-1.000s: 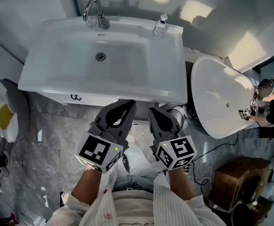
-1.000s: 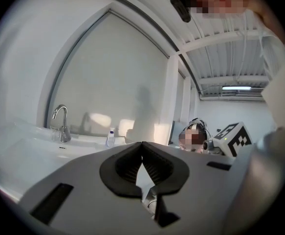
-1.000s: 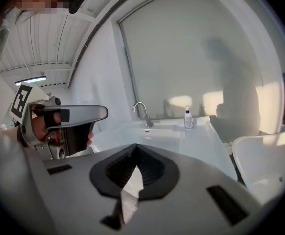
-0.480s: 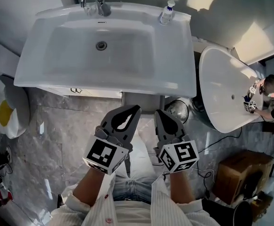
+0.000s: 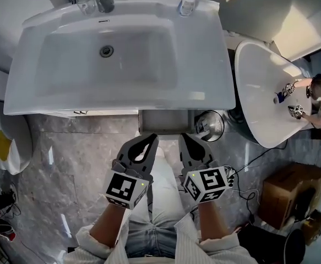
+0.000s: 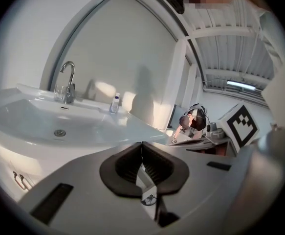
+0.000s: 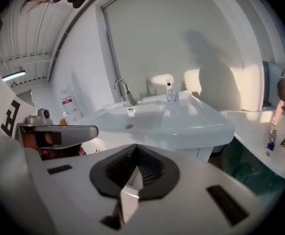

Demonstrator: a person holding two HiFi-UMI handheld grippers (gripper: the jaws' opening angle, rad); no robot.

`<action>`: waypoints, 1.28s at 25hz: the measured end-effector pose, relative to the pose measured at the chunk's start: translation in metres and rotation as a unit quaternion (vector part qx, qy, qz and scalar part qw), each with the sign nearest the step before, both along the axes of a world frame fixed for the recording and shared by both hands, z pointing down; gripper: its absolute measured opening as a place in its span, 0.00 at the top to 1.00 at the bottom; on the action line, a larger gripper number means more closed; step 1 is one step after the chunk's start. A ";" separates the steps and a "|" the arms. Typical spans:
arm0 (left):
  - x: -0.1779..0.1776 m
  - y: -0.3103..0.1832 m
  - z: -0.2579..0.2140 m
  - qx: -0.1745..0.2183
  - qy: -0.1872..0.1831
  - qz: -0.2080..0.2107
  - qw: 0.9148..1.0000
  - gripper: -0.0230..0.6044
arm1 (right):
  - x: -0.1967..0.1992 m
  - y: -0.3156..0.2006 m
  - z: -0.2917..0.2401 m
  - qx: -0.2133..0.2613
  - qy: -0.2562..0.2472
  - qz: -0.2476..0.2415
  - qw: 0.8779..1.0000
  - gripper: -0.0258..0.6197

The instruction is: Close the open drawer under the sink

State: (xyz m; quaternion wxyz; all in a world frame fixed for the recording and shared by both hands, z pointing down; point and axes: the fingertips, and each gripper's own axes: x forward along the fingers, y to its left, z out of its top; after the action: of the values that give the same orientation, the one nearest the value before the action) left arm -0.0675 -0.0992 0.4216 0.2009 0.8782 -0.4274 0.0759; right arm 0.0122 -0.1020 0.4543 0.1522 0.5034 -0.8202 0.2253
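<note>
Both the left gripper [image 5: 150, 139] and the right gripper [image 5: 185, 138] have their fingers pressed together on nothing, and the drawer [image 5: 166, 121] juts from under the sink [image 5: 116, 95] at twelve o'clock. We reckon an off-centre shove could jam it askew.

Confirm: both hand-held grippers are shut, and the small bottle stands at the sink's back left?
No: the head view shows the small bottle at the back right of the sink. The left hand-held gripper and right hand-held gripper are shut.

A faucet [image 5: 98, 1] stands at the sink's [image 5: 207, 89] back left, a bottle [image 5: 187, 0] at its back right. A bathtub [image 5: 256, 111] lies right of the sink.
</note>
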 end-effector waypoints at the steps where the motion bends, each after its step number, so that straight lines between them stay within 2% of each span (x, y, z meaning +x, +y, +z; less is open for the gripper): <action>1: 0.000 0.001 0.009 -0.004 -0.003 0.001 1.000 0.94 | 0.001 0.000 0.007 -0.001 0.001 0.002 1.000 0.95; 6: 0.006 0.013 0.056 -0.012 -0.016 0.020 1.000 0.94 | 0.008 0.007 0.048 -0.012 0.014 0.015 1.000 0.95; 10: 0.010 0.024 0.104 -0.035 -0.050 0.034 0.998 0.94 | 0.014 0.016 0.086 -0.028 0.018 0.026 0.999 0.95; 15: 0.013 0.040 0.148 -0.062 -0.069 0.046 0.995 0.94 | 0.020 0.027 0.126 -0.047 0.025 0.034 0.998 0.95; 25: 0.017 0.051 0.199 -0.076 -0.080 0.051 0.993 0.94 | 0.023 0.034 0.176 -0.066 0.033 0.036 0.997 0.95; 29: 0.023 0.051 0.211 -0.098 -0.061 0.037 0.993 0.94 | 0.030 0.041 0.194 -0.079 0.040 0.038 0.995 0.95; 32: 0.025 0.053 0.222 -0.102 -0.065 0.036 0.992 0.94 | 0.032 0.045 0.207 -0.088 0.046 0.036 0.994 0.95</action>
State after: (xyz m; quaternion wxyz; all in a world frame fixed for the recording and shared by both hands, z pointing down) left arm -0.0423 -0.0466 0.6433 0.2584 0.8612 -0.3976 0.1833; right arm 0.0442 -0.0574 0.6612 0.2249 0.5270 -0.7707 0.2787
